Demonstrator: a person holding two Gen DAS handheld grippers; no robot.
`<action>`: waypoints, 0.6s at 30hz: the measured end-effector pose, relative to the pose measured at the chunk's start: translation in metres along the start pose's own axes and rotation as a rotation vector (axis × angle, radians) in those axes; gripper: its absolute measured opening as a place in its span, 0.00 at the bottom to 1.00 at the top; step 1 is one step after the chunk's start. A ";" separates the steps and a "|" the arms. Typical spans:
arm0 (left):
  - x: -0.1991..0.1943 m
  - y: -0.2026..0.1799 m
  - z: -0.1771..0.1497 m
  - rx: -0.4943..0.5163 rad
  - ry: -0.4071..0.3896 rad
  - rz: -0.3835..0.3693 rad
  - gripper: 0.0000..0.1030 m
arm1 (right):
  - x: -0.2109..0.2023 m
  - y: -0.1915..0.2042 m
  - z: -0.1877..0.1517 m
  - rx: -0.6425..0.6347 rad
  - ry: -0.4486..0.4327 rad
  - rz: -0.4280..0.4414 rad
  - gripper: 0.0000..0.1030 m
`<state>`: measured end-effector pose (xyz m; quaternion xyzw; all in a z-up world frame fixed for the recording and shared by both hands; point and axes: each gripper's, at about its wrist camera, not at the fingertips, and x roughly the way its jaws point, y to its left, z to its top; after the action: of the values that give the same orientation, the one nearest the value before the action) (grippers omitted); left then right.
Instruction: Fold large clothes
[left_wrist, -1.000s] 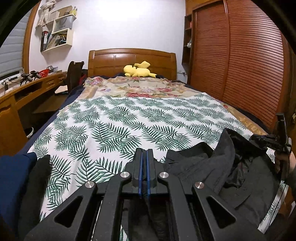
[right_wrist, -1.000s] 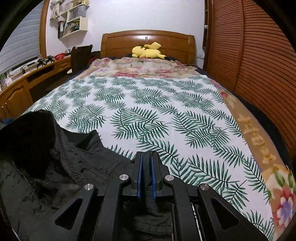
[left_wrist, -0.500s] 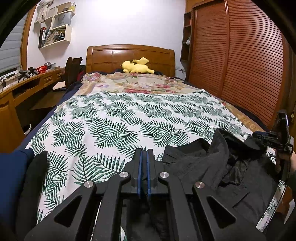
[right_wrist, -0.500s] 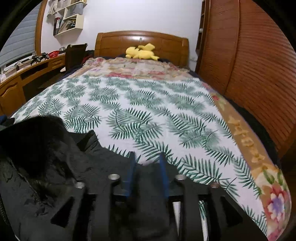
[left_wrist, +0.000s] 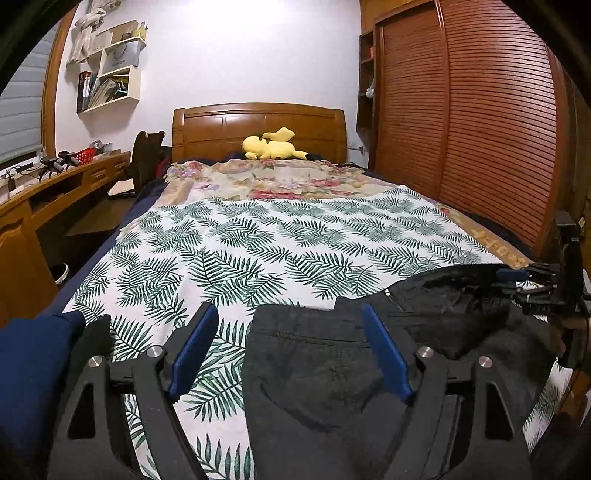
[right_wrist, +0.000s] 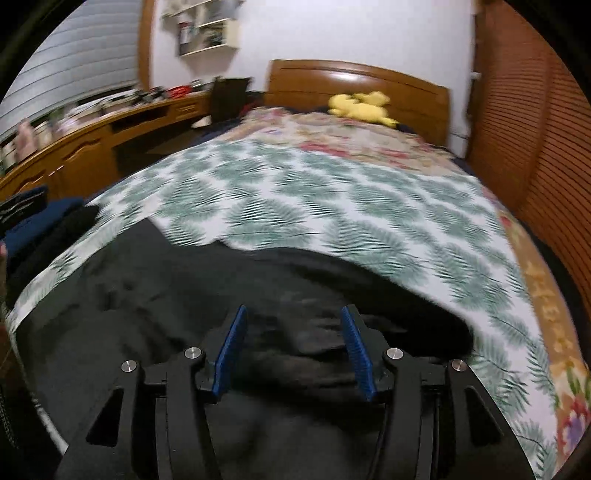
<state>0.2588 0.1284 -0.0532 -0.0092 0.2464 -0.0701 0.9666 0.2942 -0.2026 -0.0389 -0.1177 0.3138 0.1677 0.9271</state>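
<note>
Dark grey trousers (left_wrist: 314, 354) lie spread across the near end of the bed, waistband and a pocket showing. My left gripper (left_wrist: 287, 310) hangs just over their left part with its jaws opening wide; the cloth lies under and between the blue pads (left_wrist: 192, 347), which do not press it. At the far right edge my right gripper (left_wrist: 517, 284) hovers by the trousers' far side. In the blurred right wrist view its jaws (right_wrist: 293, 312) are opening too, above the dark cloth (right_wrist: 166, 295), not gripping it.
The bed carries a leaf-print sheet (left_wrist: 258, 251) and a floral blanket (left_wrist: 266, 181). A yellow plush toy (left_wrist: 271, 146) lies by the headboard. Folded navy and black clothes (left_wrist: 33, 354) sit at the near left. A wooden desk (left_wrist: 55, 184) runs along the left, a slatted wardrobe (left_wrist: 461, 129) along the right.
Both grippers were shut on the dark trousers; both have opened and let the cloth go, and it now lies flatter. The right gripper has swung sideways, its view now angled toward the desk.
</note>
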 end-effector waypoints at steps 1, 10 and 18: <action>0.000 0.001 -0.001 0.001 0.002 0.003 0.79 | 0.002 0.009 0.002 -0.016 0.003 0.021 0.53; 0.001 0.012 -0.005 -0.018 0.011 0.002 0.79 | 0.051 0.053 0.025 -0.115 0.081 0.104 0.53; 0.001 0.023 -0.007 -0.032 0.018 0.007 0.79 | 0.109 0.056 0.055 -0.160 0.192 0.125 0.53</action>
<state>0.2598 0.1514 -0.0612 -0.0231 0.2560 -0.0628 0.9643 0.3840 -0.1080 -0.0697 -0.1869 0.3932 0.2376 0.8683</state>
